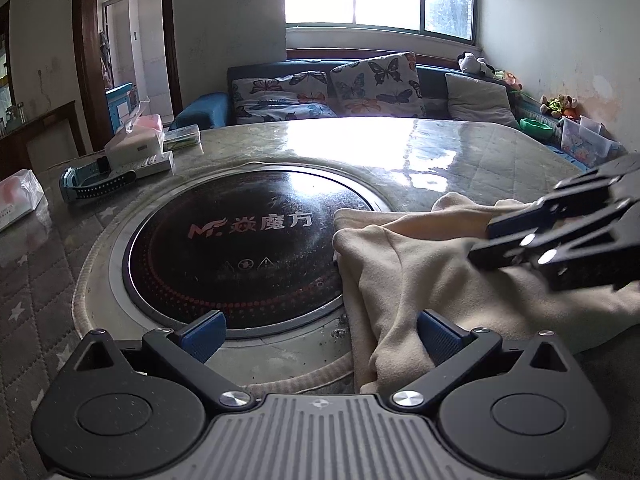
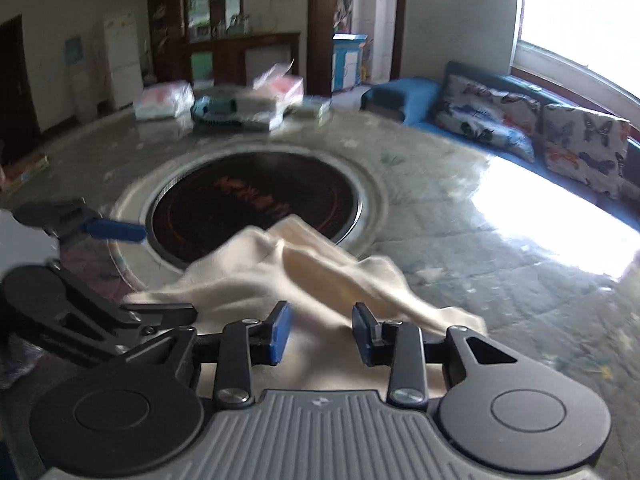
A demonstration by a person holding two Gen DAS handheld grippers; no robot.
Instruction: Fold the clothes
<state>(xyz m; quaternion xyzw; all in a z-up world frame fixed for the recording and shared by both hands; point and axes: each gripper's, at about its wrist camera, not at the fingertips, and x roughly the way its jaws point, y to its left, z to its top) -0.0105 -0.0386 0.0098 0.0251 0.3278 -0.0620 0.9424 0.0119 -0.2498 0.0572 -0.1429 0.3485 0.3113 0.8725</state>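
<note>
Clearly the cream garment (image 2: 304, 280) lies lengthwise ahead of the nearer right gripper (image 2: 322, 334), whose parted jaws are empty; the left gripper (image 1: 322, 336) gapes beside the garment's table-edge end.

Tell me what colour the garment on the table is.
Plain cream, no pattern: the garment shows best in the left wrist view, lying crumpled beside the dark round hob.

Cream garment (image 1: 420, 280); black round hotplate (image 1: 240, 248); butterfly-print cushions (image 1: 372, 84).
</note>
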